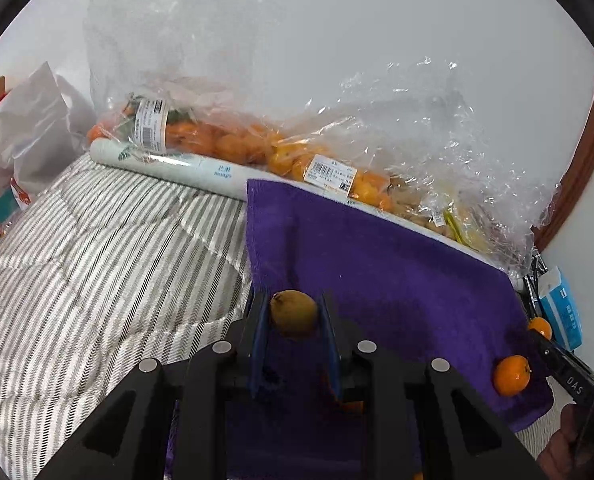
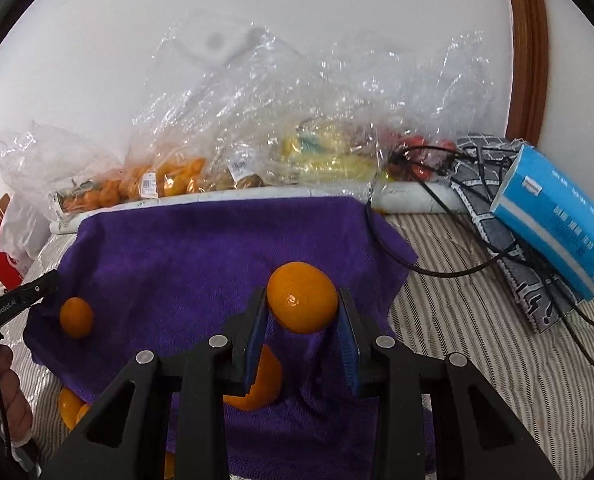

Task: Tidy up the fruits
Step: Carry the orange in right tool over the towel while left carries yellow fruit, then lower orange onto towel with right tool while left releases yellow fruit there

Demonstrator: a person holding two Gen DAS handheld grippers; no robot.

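Observation:
My left gripper is shut on a brown kiwi, held just above a purple towel. A small orange lies near the towel's right edge, and another orange sits beyond it. My right gripper is shut on an orange above the same towel. Under it lies a second orange, and a small orange lies at the towel's left, by the left gripper's finger. More oranges lie off the towel's front left corner.
Clear plastic bags of oranges and other fruit line the wall behind the towel. A white roll lies in front of them. A blue tissue pack, black cables and a patterned cloth sit right. A striped quilt lies left.

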